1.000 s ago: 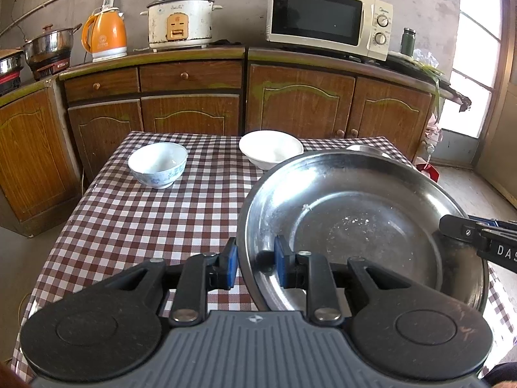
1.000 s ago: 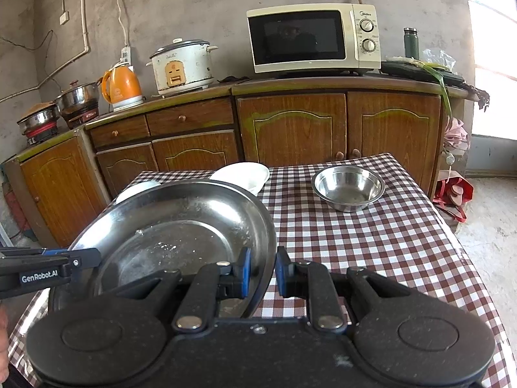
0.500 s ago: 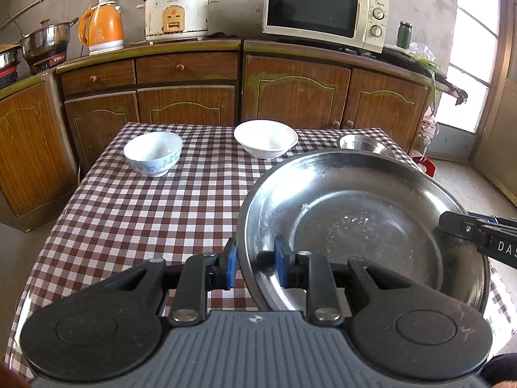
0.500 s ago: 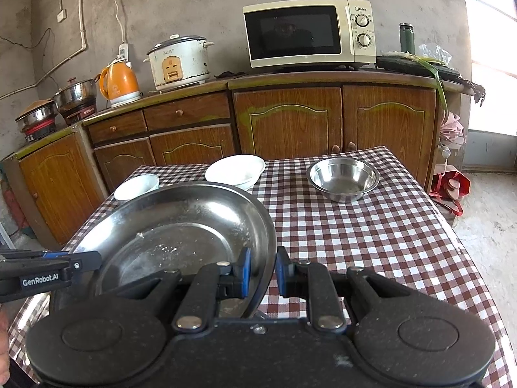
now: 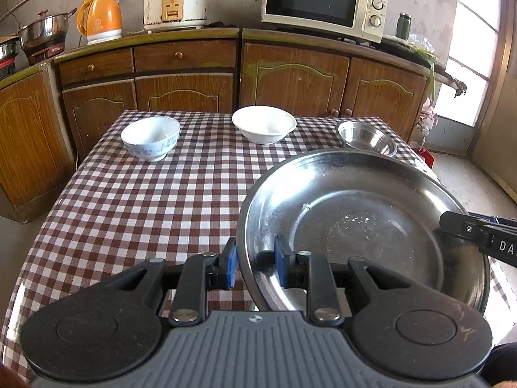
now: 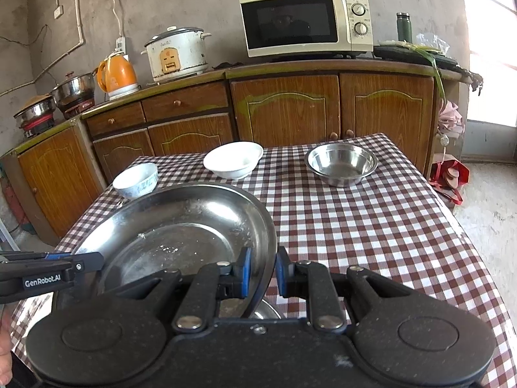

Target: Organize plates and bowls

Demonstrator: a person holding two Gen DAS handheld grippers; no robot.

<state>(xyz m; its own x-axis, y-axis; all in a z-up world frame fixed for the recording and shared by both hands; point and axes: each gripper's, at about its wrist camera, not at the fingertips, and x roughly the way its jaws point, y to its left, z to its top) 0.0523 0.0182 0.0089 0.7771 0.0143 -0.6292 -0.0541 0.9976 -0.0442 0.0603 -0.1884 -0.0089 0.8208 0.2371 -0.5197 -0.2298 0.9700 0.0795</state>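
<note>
Left gripper [image 5: 253, 266] at the bottom centre of its own view, blue pads clamped on the near-left rim of the big steel plate [image 5: 365, 232], one pad outside the rim, one inside. And over on the far right edge of that same frame, the right gripper's black finger reaches in onto the opposite rim. Switch to the right wrist view: right gripper [image 6: 261, 273] low in the middle, jaws pinched together on the plate's right-hand rim, the thin metal edge running between the blue pads, while the left gripper's finger comes in from the left edge. So the plate is gripped on both sides, tilted, filling the lower half of each picture above the checked tablecloth [image 5: 145, 200], with whitish specks on its flat bottom. Beneath its lower edge in the right view, a sliver of another shiny metal piece [image 6: 266, 312] shows; what it is I cannot tell. Further up the table, three bowls in a row near the far edge: a blue-patterned white bowl [image 5: 150, 138] at left, a plain white bowl [image 5: 264, 123] in the centre, a steel bowl [image 6: 342, 163] at right, all well apart. Behind them, wooden cabinets [image 5: 290, 77], with a microwave [image 5: 323, 1], a rice cooker [image 5: 176, 3] and an orange kettle [image 5: 100, 19] along the top.
</note>
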